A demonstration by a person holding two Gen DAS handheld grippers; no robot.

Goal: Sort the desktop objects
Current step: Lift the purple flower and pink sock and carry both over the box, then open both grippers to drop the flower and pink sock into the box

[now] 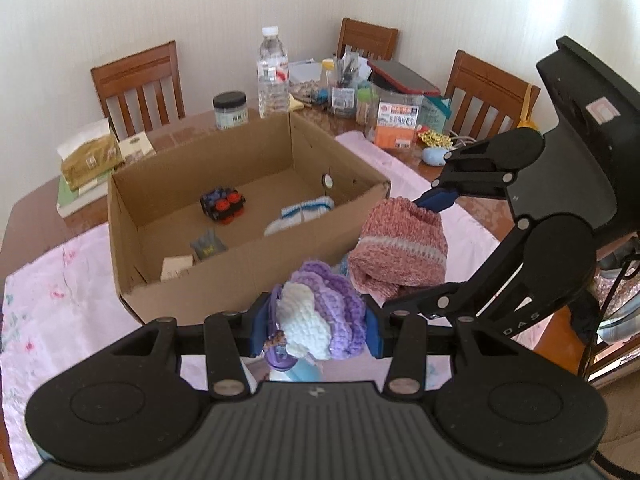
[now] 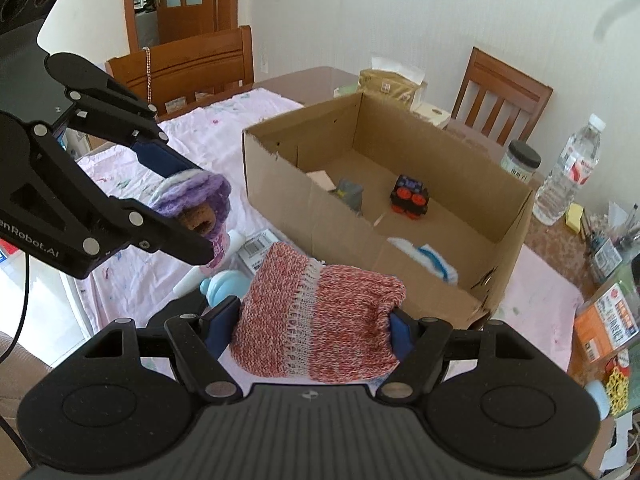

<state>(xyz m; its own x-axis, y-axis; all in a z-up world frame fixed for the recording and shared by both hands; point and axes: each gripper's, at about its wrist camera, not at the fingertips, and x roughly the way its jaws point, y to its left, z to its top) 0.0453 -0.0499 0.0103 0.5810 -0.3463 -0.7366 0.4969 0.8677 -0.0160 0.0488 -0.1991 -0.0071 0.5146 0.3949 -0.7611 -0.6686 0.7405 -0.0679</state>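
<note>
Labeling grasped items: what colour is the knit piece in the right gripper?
Mottled red-pink knit piece with a pale grey-white band; clearest in right wrist view.

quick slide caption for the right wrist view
Right gripper holds a red knit pouch beside the cardboard box.

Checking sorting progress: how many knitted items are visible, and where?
3: purple-white crochet piece in left gripper, red knit piece in right gripper, blue-white one inside box. Others may be hidden.
</note>
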